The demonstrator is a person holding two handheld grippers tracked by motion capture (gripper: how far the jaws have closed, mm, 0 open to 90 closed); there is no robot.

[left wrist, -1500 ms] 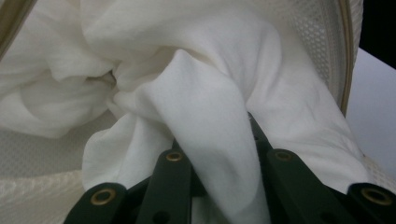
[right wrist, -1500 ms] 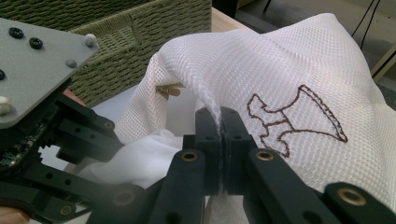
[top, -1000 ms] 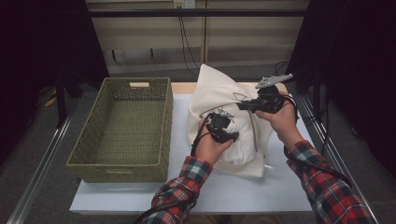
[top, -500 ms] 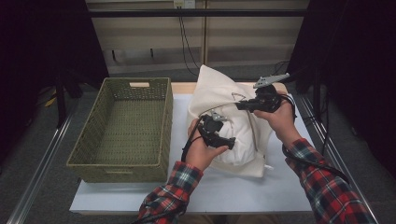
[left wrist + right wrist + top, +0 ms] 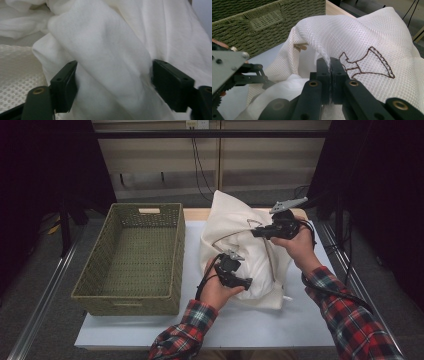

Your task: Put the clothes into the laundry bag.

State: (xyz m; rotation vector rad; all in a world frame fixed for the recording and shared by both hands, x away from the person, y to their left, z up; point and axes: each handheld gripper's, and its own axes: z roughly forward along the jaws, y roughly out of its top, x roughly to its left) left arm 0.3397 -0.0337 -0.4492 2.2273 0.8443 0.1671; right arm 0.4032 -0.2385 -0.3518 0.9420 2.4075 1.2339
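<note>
- On the table, seen from the high view, my right gripper point(image 5: 260, 233) holds the mesh laundry bag point(image 5: 235, 220) up by its rim so the mouth stays open, while my left gripper point(image 5: 246, 281) pushes into the white cloth point(image 5: 257, 270) at the bag's lower end. 1 woven basket point(image 5: 127, 292) sits just beside the bag.
- Left gripper view: my jaws have just been closing, yet stand apart astride a thick fold of cloth point(image 5: 110, 62); the pads barely brush it, so nothing is gripped.
- Right gripper view: my jaws are clamped tight on the bag's mesh edge point(image 5: 325, 56), lifting it clear of the cloth.
</note>
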